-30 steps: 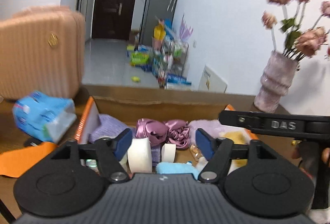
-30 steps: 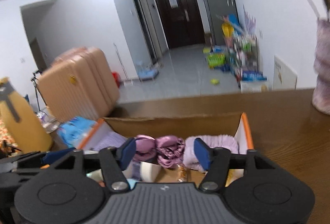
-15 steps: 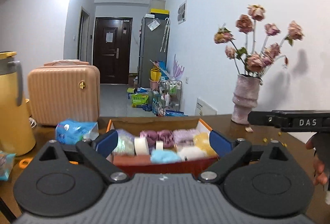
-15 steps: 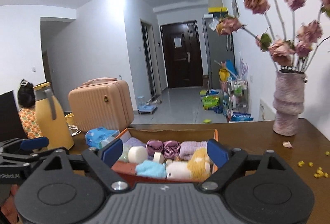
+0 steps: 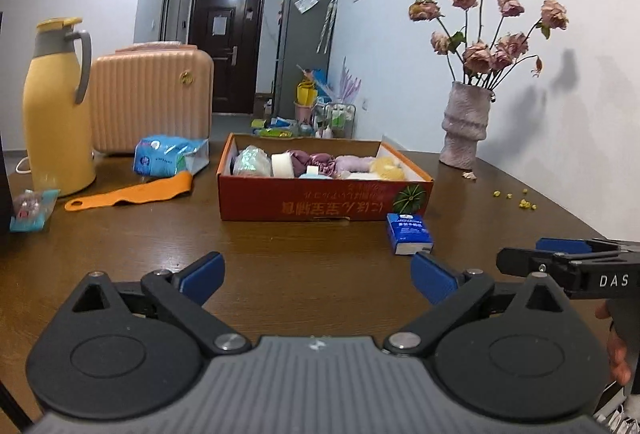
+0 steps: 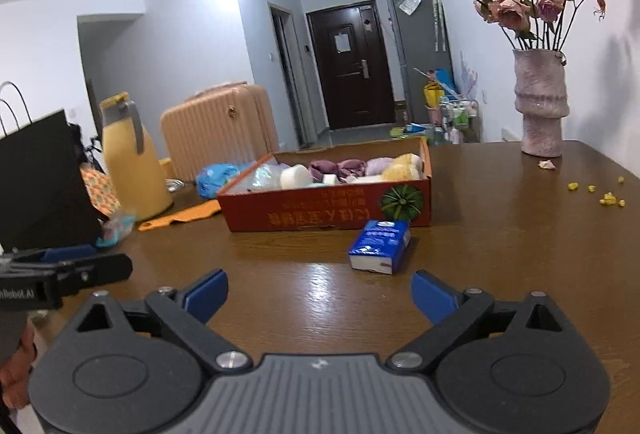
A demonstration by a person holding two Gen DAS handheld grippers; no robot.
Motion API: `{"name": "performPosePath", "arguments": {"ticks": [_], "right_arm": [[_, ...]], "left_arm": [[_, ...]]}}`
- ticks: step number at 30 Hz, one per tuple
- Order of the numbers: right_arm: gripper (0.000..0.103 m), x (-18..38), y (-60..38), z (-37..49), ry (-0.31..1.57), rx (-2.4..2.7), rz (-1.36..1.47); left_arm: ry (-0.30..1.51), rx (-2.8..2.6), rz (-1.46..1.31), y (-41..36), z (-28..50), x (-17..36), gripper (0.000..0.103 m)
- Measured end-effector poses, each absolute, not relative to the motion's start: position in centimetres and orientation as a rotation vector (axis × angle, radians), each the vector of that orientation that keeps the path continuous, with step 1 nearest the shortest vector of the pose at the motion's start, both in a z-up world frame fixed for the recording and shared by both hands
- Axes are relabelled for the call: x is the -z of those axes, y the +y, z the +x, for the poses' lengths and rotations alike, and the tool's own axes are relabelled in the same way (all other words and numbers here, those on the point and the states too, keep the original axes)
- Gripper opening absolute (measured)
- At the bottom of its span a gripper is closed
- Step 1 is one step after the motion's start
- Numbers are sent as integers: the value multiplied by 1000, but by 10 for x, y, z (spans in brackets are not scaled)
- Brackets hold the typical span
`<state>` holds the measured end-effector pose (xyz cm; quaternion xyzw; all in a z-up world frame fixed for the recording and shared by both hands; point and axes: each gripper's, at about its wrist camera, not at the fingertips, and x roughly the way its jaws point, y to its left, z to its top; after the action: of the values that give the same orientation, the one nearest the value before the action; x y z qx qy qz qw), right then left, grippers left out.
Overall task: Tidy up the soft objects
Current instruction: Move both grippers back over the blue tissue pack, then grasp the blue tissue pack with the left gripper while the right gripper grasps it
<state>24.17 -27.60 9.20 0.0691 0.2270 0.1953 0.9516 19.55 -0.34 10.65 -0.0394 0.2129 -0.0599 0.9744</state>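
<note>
An orange-red cardboard box [image 5: 324, 202] [image 6: 328, 214] stands mid-table with several soft things in it: purple satin scrunchies [image 5: 316, 160], a lilac fluffy piece [image 5: 354, 163], a yellow plush [image 5: 386, 166] and a white roll [image 5: 285, 164]. A small blue tissue packet [image 5: 409, 232] [image 6: 380, 244] lies on the wood just in front of the box's right end. My left gripper [image 5: 318, 274] hovers over bare table short of the box, its jaws opening with nothing between them. My right gripper [image 6: 320, 292] is likewise back from the box, jaws opening and empty, with the packet just ahead.
A yellow thermos jug [image 5: 56, 114], a peach suitcase [image 5: 152, 98], a blue wipes pack [image 5: 168, 154] and an orange strip [image 5: 132, 192] sit left of the box. A vase of dried roses [image 5: 466, 130] and yellow crumbs [image 5: 524, 202] are on the right. A black bag [image 6: 40, 174] stands far left.
Both grippers have drawn back from right over the box to the near part of the table. Their jaws have spread wider. The box now lies well ahead of them.
</note>
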Motion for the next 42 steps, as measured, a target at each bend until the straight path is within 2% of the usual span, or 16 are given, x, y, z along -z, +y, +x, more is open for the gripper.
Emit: {"name": "performPosePath", "arguments": {"ticks": [7,10,16,20,22,24,25,26,30,34,36,38,41,42], "right_arm": [[98,-84,-277,265,459,-361,140],[94,-71,-275,295,496,-361,150],[75,-49,-269,366,562,-355,196],[57,-36,-267,402,601,-323,233],[44,-29,-266,412,658,-335,266],[36,-28,-264,413,702,-558,363],[34,-28,-263,410,698,-676,420],[35,-31,-263,407,682,-711,431],[41,-42,-268,412,603,-479,286],[42,-24,-269,438,682,-463,316],[40,-16,-266,444,691,-491,361],[39,-11,-265,451,687,-491,401],[30,-5,-265,455,691,-479,418],[29,-5,-264,455,692,-479,428]], "left_arm": [[451,146,-82,-10,215,-97,102],[486,158,-87,-13,229,-87,102],[550,159,-100,-16,272,-66,101],[577,180,-129,-19,303,-56,100],[574,189,-157,-20,315,-54,94],[568,172,-193,-16,325,-50,93],[575,161,-216,-13,331,-47,89],[591,149,-236,-9,338,-44,84],[627,178,-320,-4,368,-38,76],[627,250,-380,-12,401,-35,70],[643,274,-397,-18,417,-31,62],[712,332,-414,-25,432,-22,33],[735,360,-418,-28,433,-16,31],[734,361,-409,-29,432,-17,30]]}}
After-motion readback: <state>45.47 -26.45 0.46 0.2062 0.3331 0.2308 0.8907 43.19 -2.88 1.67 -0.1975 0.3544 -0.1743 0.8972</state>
